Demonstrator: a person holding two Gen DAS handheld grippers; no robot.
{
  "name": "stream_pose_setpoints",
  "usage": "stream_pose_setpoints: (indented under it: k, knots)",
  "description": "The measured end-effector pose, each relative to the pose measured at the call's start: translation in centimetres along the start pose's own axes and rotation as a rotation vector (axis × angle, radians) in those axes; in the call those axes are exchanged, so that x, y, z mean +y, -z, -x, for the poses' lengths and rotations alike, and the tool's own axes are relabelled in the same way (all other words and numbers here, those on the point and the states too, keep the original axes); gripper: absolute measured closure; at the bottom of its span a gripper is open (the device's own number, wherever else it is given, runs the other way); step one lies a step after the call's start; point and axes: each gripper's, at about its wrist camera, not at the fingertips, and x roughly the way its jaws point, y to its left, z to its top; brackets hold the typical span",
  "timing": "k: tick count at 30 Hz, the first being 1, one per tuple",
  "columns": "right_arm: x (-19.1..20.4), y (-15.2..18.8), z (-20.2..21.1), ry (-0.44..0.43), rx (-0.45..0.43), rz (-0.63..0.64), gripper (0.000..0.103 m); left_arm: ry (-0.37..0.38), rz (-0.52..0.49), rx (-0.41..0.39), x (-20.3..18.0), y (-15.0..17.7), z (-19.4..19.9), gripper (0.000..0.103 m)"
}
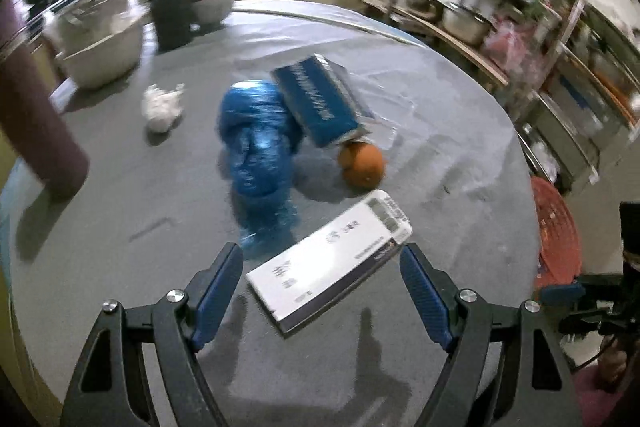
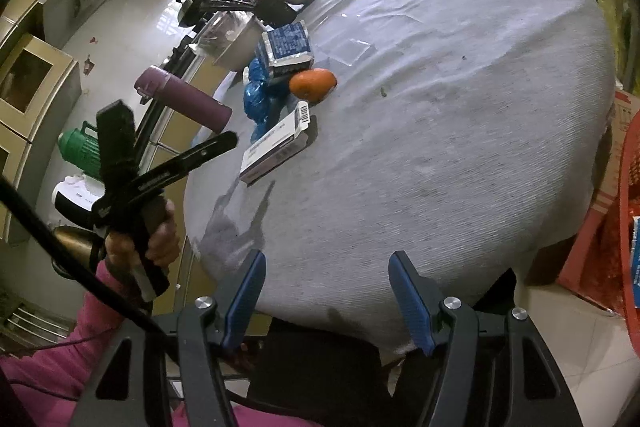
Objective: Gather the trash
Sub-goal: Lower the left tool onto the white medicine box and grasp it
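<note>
Now | left gripper (image 1: pixel 322 267): jaws wide, hovering over white box (image 1: pixel 328 259), not gripping | right gripper (image 2: pixel 326 291): jaws apart, empty, at table (image 2: pixel 440 147) edge

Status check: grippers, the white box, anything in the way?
Left gripper open, hovering at white box, not gripping. Right gripper open, empty, at table edge. Blue bag and orange close behind the box.

on the table (image 1: pixel 440 155): box (image 1: pixel 328 263) nearest the left gripper (image 1: pixel 322 291), lying between its open jaws' line; orange (image 1: pixel 362 165) just behind it; carton (image 1: pixel 320 99) behind, touching the orange; bag (image 1: pixel 256 155) left of both; tissue (image 1: pixel 162 107) further left; basket (image 1: pixel 556 235) off the right edge.
</note>
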Motion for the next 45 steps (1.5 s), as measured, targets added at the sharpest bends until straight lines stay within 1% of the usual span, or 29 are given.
stream_pose_setpoints:
  k: [4,10,13,14,16,17,19,20,21,24,26,27,29,33,36,39,42,44,45]
  knots:
    - [0.2,0.3,-0.4,0.004,0.009,0.002,0.035,-0.009,-0.054,0.019,-0.7,0.0,-1.1,0.022]
    - [0.1,0.5,-0.4,0.011,0.011,0.001,0.035,0.027,-0.028,0.039,-0.2,0.7,-2.0,0.022]
    - [-0.2,0.6,-0.4,0.01,0.012,-0.011,0.035,0.048,-0.039,0.06,-0.5,1.4,-2.3,0.023]
    - [-0.3,0.6,-0.4,0.01,0.011,-0.016,0.035,0.046,-0.051,0.049,-0.7,1.7,-2.0,0.023]
    - [-0.5,0.6,-0.4,0.012,0.011,-0.021,0.035,0.07,-0.068,0.053,-1.1,2.2,-1.8,0.025]
    - [-0.6,0.6,-0.5,0.012,0.011,-0.024,0.035,0.087,-0.077,0.055,-1.4,2.5,-1.5,0.027]
    - [-0.7,0.5,-0.5,0.01,0.012,-0.03,0.035,0.135,-0.092,0.071,-2.1,3.0,-1.1,0.027]
    - [-0.9,0.5,-0.6,0.01,0.013,-0.033,0.035,0.145,-0.1,0.076,-2.4,3.2,-0.8,0.027]
    - [-0.9,0.5,-0.6,0.01,0.013,-0.035,0.035,0.139,-0.11,0.074,-2.6,3.3,-0.6,0.027]
    - [-1.3,0.4,-0.8,0.007,0.015,-0.046,0.035,0.059,-0.151,0.036,-2.9,2.8,0.0,0.027]
    - [-1.5,0.4,-1.0,0.002,0.02,-0.054,0.035,0.016,-0.152,0.023,-2.5,1.8,-0.1,0.027]
    - [-1.5,0.4,-1.1,0.0,0.022,-0.057,0.035,0.011,-0.144,0.023,-2.2,1.3,-0.3,0.027]
    - [-1.5,0.4,-1.1,-0.001,0.022,-0.055,0.035,0.027,-0.13,0.045,-1.6,0.2,-1.1,0.027]
    - [-1.6,0.3,-0.8,0.001,0.013,-0.051,0.035,0.018,-0.175,0.116,-1.4,-1.1,-3.1,0.027]
    - [-1.9,0.4,-0.6,0.002,0.006,-0.063,0.035,0.047,-0.172,0.18,-0.9,-1.7,-4.3,0.027]
    - [-2.3,0.4,-0.5,0.001,0.006,-0.077,0.035,0.037,-0.188,0.209,-0.8,-2.0,-5.0,0.027]
    - [-2.3,0.3,-0.6,0.001,0.007,-0.074,0.035,0.059,-0.188,0.235,-0.7,-1.9,-5.5,0.027]
    - [-2.1,0.3,-0.6,0.002,0.006,-0.068,0.035,0.067,-0.187,0.245,-0.8,-1.4,-5.7,0.027]
    - [-2.0,0.3,-0.6,0.002,0.004,-0.065,0.035,0.064,-0.19,0.236,-0.9,-1.1,-5.7,0.027]
